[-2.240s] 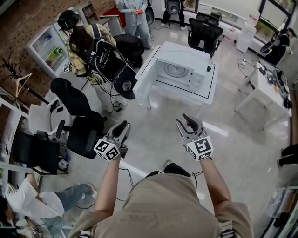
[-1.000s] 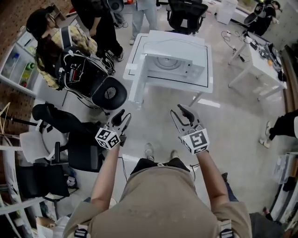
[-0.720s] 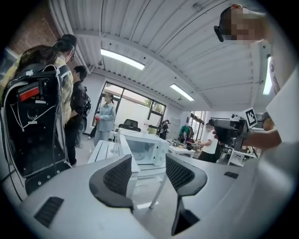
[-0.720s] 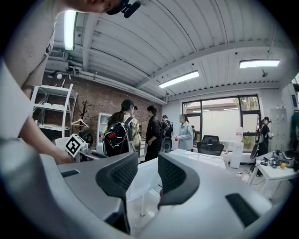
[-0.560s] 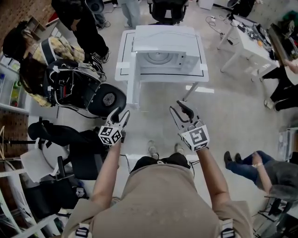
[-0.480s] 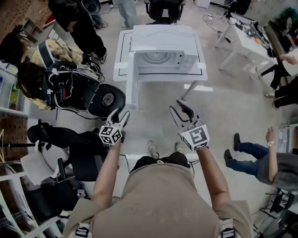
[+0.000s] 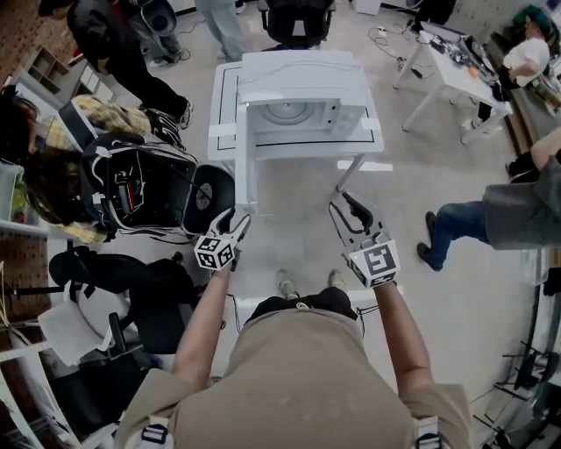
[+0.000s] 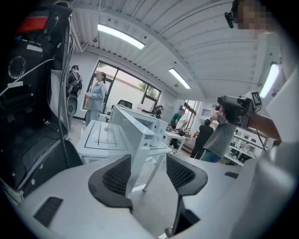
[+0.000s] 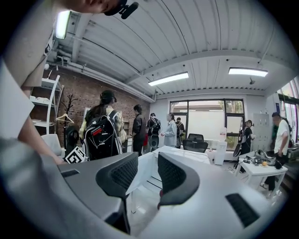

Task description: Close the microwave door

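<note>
A white microwave (image 7: 302,110) stands on a white table (image 7: 226,114) at the top centre of the head view, its cavity and turntable showing. Its door (image 7: 245,145) is swung out on the left side toward me; in the left gripper view the door (image 8: 135,140) is a white panel just beyond the jaws. My left gripper (image 7: 232,224) (image 8: 147,175) hangs over the floor short of the table, its jaws opening with nothing between them. My right gripper (image 7: 351,210) (image 9: 142,175) is level with it, open and empty, pointing at the table (image 9: 182,156).
A person with a black backpack (image 7: 131,188) stands close on the left by a dark office chair (image 7: 131,281). Another person (image 7: 491,210) stands at the right. A white desk (image 7: 447,70) is at the back right, and a black chair (image 7: 294,22) sits behind the table.
I have walked nearer and now face the microwave table squarely. The left gripper has sunk and its jaws have spread wider. A person has come in at the right edge.
</note>
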### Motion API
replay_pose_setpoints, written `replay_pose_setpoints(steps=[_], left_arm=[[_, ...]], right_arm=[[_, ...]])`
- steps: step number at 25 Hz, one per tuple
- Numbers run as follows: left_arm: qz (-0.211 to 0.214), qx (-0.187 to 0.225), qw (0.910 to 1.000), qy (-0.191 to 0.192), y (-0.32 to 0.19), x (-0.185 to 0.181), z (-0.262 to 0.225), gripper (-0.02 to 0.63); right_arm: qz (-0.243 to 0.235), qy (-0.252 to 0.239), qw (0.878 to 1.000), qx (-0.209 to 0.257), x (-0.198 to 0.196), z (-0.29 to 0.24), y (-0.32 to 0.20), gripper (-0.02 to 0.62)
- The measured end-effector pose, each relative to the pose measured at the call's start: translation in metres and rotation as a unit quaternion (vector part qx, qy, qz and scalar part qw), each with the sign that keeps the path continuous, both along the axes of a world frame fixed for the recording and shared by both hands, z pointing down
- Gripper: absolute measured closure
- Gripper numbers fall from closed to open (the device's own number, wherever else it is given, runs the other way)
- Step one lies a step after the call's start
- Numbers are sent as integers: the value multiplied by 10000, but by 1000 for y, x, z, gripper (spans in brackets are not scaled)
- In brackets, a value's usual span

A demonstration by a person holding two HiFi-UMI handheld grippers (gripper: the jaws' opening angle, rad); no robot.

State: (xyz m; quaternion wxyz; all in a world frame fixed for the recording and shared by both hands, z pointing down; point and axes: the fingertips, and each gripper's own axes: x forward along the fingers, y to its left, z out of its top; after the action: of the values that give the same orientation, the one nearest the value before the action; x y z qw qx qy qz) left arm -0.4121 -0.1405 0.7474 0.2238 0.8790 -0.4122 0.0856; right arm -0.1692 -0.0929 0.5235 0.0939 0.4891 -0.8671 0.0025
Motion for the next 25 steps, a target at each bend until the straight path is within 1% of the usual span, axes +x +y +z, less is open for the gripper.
replay_pose_setpoints(steps=[8,11,14,20,25], left_arm=[[225,10,9997,71,-25,20,-1,379],[346,-42,9994,50,-25,31,-1,379],[475,-74,9988,18,-26,42,1,379],[670,-203,9975,3,-30,76,1,380],[642,-257,9976,-71,-49,109,-5,380]], right_arm=[[131,126,9998,42,10,-1,-2,459],[140,196,9997,17,13,1,-6,459],[112,195,9997,117,12,-2,-12,459],[3,114,9998,162,29,-13,-27,459],[-130,15,9998,175,54,-20,-56,459]])
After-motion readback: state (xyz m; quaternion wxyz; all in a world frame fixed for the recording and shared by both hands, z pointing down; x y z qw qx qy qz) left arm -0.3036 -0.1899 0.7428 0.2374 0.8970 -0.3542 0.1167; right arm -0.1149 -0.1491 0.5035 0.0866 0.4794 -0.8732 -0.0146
